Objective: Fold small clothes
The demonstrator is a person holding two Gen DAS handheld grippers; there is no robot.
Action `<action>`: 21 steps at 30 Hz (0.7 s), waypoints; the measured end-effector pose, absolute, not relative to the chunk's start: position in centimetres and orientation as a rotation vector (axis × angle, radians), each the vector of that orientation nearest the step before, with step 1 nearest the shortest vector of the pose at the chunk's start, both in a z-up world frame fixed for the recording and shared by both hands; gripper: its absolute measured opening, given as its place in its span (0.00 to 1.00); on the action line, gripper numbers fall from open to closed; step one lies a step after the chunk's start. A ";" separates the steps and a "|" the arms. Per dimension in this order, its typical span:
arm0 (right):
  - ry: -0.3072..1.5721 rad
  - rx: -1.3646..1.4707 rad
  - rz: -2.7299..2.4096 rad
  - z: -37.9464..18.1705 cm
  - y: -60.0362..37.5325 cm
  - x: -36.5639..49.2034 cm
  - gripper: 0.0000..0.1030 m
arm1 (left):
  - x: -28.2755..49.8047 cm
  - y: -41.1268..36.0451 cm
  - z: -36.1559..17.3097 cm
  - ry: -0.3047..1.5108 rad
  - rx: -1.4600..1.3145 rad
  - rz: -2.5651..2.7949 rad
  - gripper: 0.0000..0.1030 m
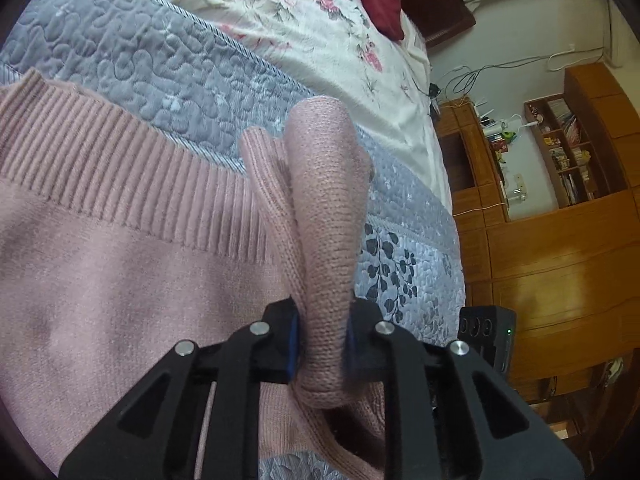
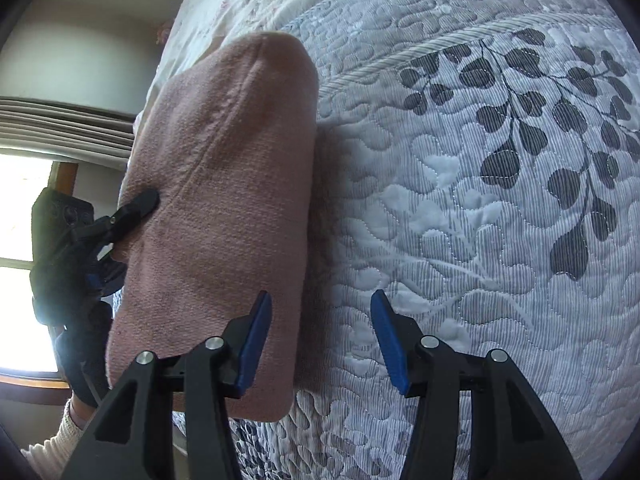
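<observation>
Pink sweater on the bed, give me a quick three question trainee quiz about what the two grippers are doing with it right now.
1. True or false: the left gripper is shut on a fold of the pink sweater.
2. The right gripper is: A) clamped on the sweater, B) open with nothing between its fingers, C) out of view.
3. Fill in: the sweater lies on a grey ____ stitched with dark leaves.

Key: 1 true; 2 B; 3 quilt.
</observation>
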State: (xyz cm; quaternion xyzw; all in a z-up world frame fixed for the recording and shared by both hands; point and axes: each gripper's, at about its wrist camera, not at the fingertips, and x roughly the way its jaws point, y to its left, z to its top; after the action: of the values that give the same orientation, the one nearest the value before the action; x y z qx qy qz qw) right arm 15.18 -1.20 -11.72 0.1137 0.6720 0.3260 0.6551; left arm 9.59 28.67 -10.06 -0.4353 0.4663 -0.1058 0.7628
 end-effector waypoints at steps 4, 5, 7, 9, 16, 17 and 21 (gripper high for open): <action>1.525 0.260 0.754 -11.7 0.3 14.8 0.51 | 7.8 31.8 -8.4 0.970 -0.948 -0.209 0.16; 1.526 0.257 0.759 -11.6 0.8 14.6 0.51 | 7.1 32.7 -8.0 0.960 -0.945 -0.201 0.16; 1.530 0.253 0.772 -11.7 1.7 14.3 0.51 | 6.1 34.4 -7.2 0.946 -0.930 -0.177 0.16; 1.534 0.244 0.788 -11.7 2.6 14.1 0.51 | 4.9 36.4 -6.7 0.938 -0.924 -0.149 0.16; 1.536 0.208 0.844 -11.5 6.0 13.0 0.51 | 0.9 43.1 -7.7 0.935 -0.976 -0.058 0.16; 1.536 0.200 0.852 -11.4 6.4 12.8 0.52 | 0.4 43.8 -7.8 0.929 -0.982 -0.048 0.16; 1.537 0.157 0.883 -11.4 8.1 12.1 0.52 | -1.1 46.3 -9.3 0.926 -1.025 -0.015 0.16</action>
State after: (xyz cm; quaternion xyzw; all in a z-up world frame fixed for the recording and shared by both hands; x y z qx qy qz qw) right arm 12.07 8.14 -11.36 0.0685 0.6712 0.3855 0.6294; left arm -1.06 46.31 -9.26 -0.4728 0.4270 -0.0068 0.7708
